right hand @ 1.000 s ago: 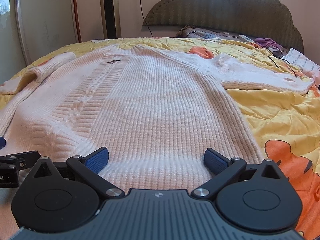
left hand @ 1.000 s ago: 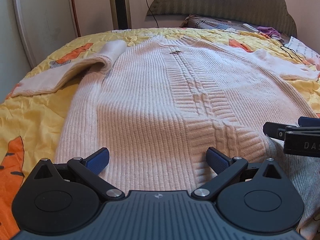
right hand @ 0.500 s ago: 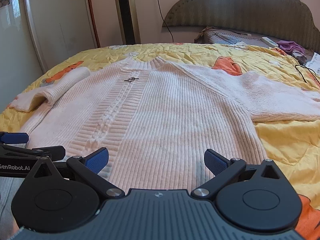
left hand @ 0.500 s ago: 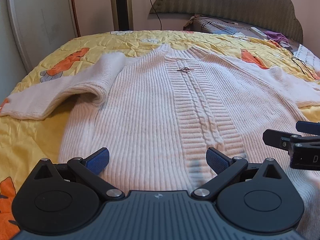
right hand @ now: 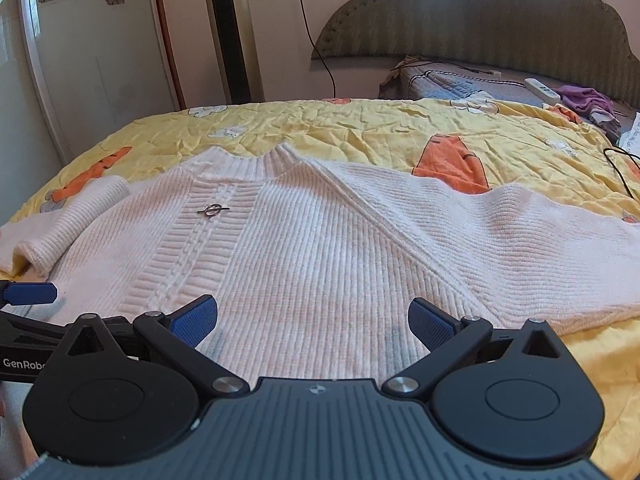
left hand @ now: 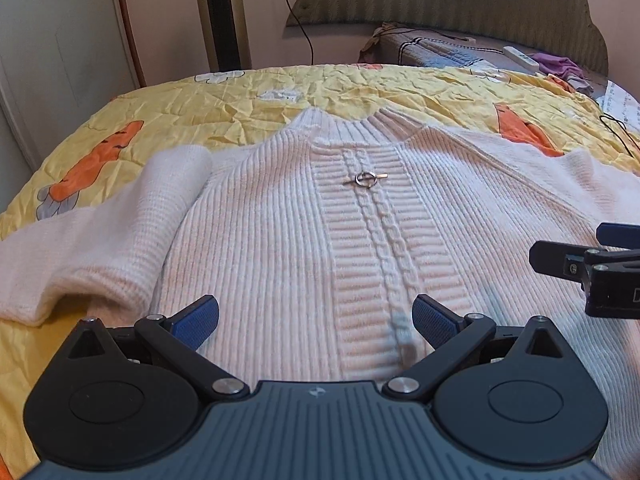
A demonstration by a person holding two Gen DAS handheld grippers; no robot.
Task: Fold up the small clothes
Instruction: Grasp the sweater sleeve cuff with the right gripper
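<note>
A pale pink ribbed knit cardigan [left hand: 280, 248] [right hand: 320, 248] lies flat, front up, on a yellow bedspread [left hand: 280, 96] [right hand: 360, 132], collar pointing away from me. A small metal ring clasp [left hand: 365, 179] [right hand: 213, 211] sits on its cable placket. Its left sleeve [left hand: 100, 240] is bunched and doubled near the shoulder; the right sleeve [right hand: 540, 248] stretches out sideways. My left gripper [left hand: 315, 318] hovers open over the lower chest, nothing between the fingers. My right gripper [right hand: 313, 317] is open too, over the right half of the body. Each gripper shows at the edge of the other's view.
A padded headboard [right hand: 480, 20] with a folded quilt [right hand: 460, 80], a white remote [right hand: 542, 90] and purple cloth [right hand: 586, 100] is at the far end. A tower fan [right hand: 230, 32] and a wardrobe door [right hand: 88, 52] stand at the back left. A black cable [right hand: 618, 160] trails at the right.
Both grippers have moved forward up the cardigan from its hem toward the chest and risen, so the collar and the bedspread beyond it now show. Both stayed open.
</note>
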